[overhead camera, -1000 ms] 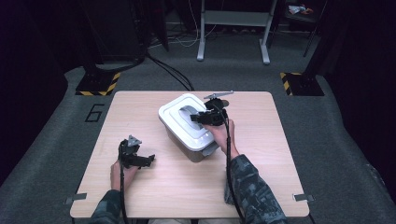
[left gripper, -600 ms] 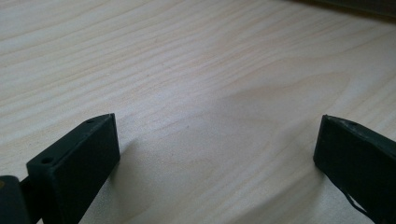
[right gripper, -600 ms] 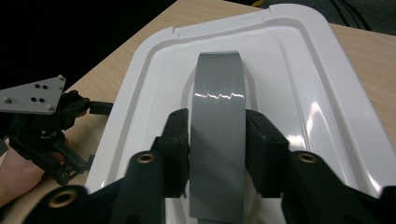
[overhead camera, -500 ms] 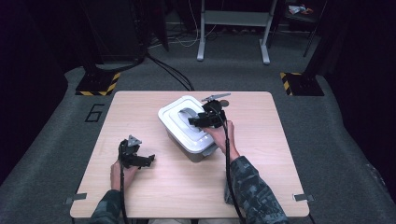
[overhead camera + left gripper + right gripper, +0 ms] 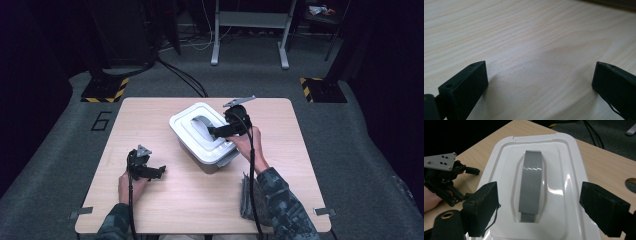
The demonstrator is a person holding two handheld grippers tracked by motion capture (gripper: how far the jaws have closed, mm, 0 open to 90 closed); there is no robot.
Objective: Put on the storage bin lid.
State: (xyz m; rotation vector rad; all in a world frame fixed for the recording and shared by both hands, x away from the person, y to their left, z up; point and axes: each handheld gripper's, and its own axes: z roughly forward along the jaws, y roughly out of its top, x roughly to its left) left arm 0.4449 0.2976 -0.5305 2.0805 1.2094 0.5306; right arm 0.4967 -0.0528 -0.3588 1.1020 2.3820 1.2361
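1. Fingers [image 5: 482,207] of the right gripper [image 5: 216,131] have just been opening – they stand spread, nothing between the pads, hovering over the grey handle [image 5: 532,185] of the white box [image 5: 197,135]
2. White box sits lid-on near the table's [image 5: 165,205] centre, slightly toward 1 o'clock, turned askew
3. Left gripper [image 5: 159,171] rests at 8 o'clock from the box, well apart – its jaws spread wide over bare wood, gripping nothing
4. Grey cloth [image 5: 246,197] lies at 5 o'clock of the box, beside the right sleeve
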